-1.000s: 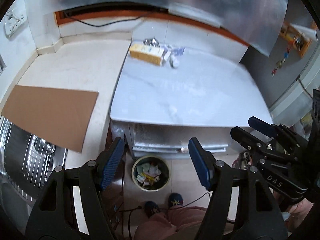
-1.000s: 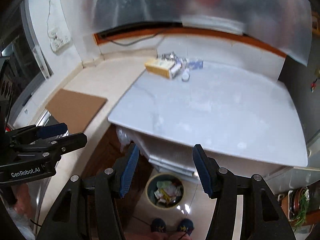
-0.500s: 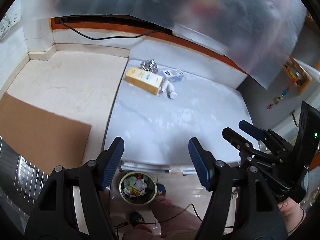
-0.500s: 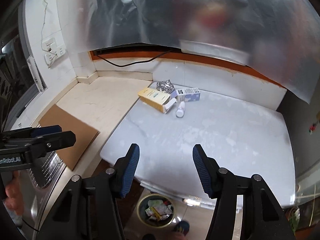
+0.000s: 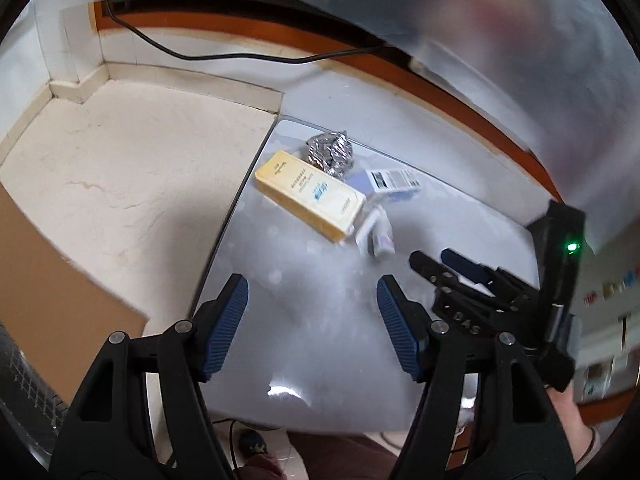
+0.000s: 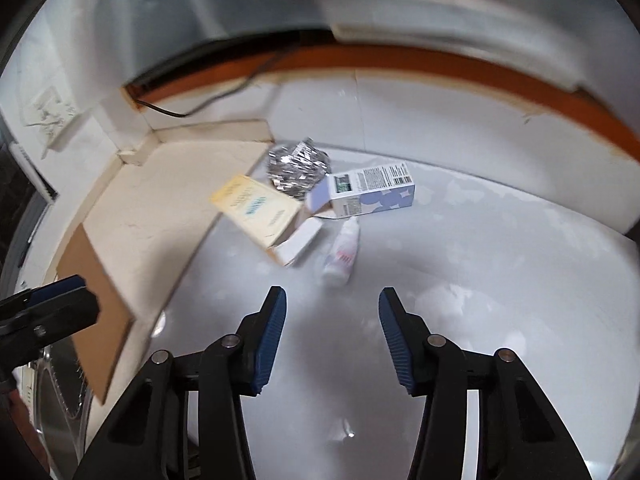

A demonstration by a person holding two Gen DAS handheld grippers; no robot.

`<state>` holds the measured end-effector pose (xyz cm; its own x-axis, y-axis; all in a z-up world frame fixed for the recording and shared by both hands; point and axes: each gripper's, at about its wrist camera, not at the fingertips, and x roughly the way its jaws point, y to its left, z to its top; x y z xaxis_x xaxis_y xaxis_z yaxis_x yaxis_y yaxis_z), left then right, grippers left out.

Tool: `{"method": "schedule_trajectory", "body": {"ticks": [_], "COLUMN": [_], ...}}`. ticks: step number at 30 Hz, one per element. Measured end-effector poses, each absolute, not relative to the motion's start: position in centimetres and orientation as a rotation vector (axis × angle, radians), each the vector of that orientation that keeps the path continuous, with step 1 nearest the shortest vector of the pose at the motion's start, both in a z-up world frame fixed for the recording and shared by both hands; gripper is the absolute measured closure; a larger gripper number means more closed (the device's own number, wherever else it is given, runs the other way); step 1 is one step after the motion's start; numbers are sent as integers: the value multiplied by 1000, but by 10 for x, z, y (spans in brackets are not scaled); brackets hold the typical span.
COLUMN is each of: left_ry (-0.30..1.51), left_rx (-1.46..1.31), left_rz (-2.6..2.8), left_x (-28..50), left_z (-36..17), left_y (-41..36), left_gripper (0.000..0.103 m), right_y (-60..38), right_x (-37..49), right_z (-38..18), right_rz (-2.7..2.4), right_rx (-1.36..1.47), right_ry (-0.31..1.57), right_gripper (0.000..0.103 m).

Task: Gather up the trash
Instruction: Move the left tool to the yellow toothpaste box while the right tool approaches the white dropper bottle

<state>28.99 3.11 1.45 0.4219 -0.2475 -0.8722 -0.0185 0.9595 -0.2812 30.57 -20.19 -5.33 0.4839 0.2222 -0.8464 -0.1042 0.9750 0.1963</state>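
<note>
White glossy tabletop fills the left wrist view: at centre lie a yellow carton, end flap open, contents unseen, crumpled foil touching its upper edge, a pale blue box and a small white bottle to its right; left gripper spread, empty, low in frame, cardboard sheet at left. Right wrist view: same trash cluster at centre, bottle just above the right gripper, whose jaws are closing on nothing.
</note>
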Motion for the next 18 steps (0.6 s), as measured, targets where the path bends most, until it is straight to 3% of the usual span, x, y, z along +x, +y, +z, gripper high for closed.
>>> {"method": "schedule_trajectory", "body": {"ticks": [8, 15, 18], "left_ry": [1181, 1217, 1233], "left_rx": [-352, -420, -427], "left_rz": [-54, -18, 20], "left_x": [358, 398, 412], "left_z": [-24, -49, -61], "left_y": [26, 11, 3], "left_gripper": [39, 39, 39], "right_y": [-202, -199, -202], "right_x": [376, 403, 407], "right_z": [-108, -142, -146], "right_rz": [272, 319, 324], "right_rx": [175, 176, 169], "right_ry": [1142, 1218, 1203], "right_gripper": [58, 77, 78]}}
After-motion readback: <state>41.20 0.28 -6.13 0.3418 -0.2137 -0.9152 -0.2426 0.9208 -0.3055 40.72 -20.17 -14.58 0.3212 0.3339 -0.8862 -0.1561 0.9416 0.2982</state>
